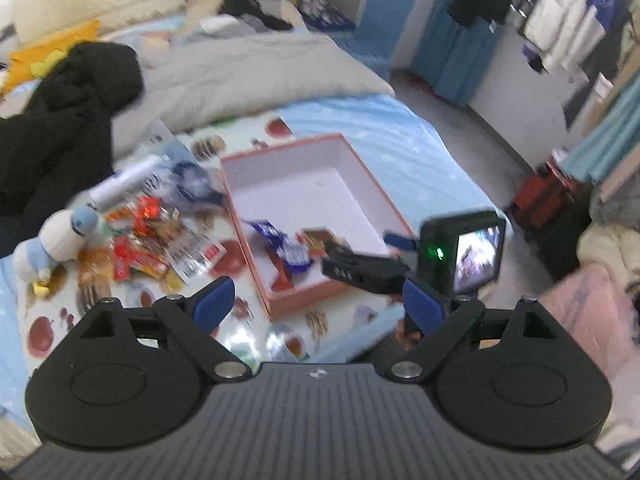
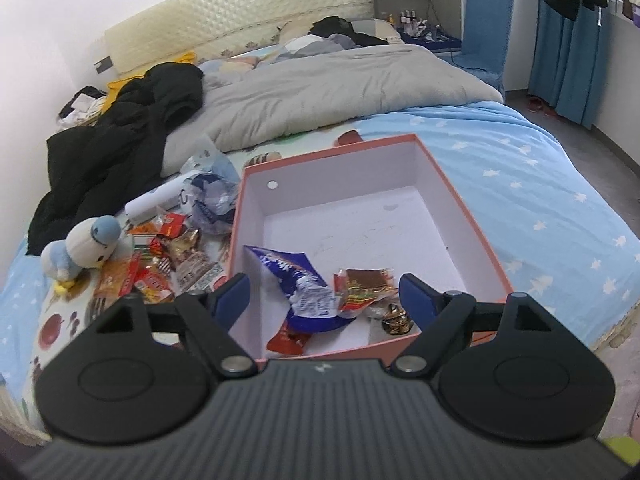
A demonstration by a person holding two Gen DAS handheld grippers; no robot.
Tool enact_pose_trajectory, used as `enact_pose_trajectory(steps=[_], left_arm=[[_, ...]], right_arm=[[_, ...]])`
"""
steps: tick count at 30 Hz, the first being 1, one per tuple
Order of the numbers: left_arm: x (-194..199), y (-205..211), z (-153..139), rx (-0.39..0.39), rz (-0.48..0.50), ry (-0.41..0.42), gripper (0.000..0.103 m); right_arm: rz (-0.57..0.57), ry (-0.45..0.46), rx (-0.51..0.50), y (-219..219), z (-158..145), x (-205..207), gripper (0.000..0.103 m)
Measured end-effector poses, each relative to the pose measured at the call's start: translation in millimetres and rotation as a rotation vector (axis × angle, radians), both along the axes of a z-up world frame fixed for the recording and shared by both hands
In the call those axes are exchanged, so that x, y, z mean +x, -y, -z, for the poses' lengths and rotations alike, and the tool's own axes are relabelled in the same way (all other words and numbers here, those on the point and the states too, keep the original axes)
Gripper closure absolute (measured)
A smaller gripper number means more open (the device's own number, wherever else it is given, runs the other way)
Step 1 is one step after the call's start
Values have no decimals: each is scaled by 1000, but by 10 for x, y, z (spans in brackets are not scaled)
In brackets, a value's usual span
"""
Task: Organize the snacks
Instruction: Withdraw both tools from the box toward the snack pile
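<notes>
We assess the task as partly complete. The box (image 2: 460,208) on the bed (image 2: 540,184) holds a few snacks: a blue packet (image 2: 308,292) and a red-gold wrapper (image 2: 364,284). The main snack pile (image 2: 160,264) remains on the bed, left of the box. Left gripper (image 1: 320,304) and right gripper (image 2: 324,300) stand apart, empty.

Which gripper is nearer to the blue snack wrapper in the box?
Right. The right gripper hangs open just above the blue snack wrapper at the near end of the box. The left gripper is open, farther back outside the box's near-left corner.
</notes>
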State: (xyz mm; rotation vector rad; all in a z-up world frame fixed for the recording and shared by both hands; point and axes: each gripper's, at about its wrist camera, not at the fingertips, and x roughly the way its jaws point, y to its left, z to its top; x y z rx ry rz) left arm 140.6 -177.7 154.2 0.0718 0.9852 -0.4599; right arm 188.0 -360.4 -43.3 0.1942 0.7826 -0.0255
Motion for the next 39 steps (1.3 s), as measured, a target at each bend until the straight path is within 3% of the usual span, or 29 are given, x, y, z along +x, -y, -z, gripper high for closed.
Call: enact_pose_trajectory(steps=[3,6,27,29,35,39], left_arm=[[52,-95,-21,-37,-20,3,10],[65,-148,29,-49,-28,-51,10],[210,-691,121,-143,-122,-105,10],[263,-826,202,-133,-161,-86,10],[650,-1415,682,-128,-323,-138,10],[931,-1850,949,-141,-403,-92,10]], right_arm=[[-8,4,-15,-65,-44,-15,20],[-12,7,-16,-121,-59,2,20],[-142,-13,-18,-705,-13,134,20],[-153,-21,-15,-761,13,160,20],[-215,-27,-6,-954,88,254,20],[-234,-28,10,-1087,140,374,20]])
